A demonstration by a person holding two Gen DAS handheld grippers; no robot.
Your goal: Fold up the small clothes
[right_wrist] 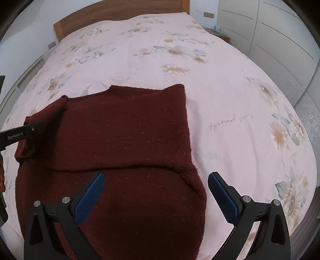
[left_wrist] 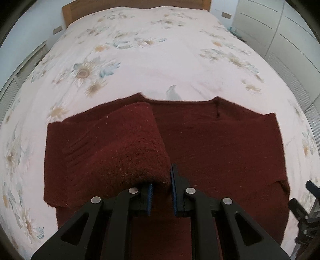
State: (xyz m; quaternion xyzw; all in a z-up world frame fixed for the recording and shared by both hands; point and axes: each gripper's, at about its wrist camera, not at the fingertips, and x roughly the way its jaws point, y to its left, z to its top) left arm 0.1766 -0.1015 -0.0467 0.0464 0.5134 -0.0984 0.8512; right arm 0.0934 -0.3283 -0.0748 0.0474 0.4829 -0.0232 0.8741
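- Gripping a lifted fold of the dark red knitted sweater, the left gripper had its blue pads close together, cloth draped over the left one
- Spread wide, the right gripper hovered above the sweater's near right edge, holding nothing
- The sweater lay mostly flat on the near part of the bed, over a pale pink floral bedspread
- A wooden headboard stood at the far end

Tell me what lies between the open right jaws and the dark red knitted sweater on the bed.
Nothing: in the right wrist view the right gripper hangs open directly over the dark red knitted sweater, with no other object between.
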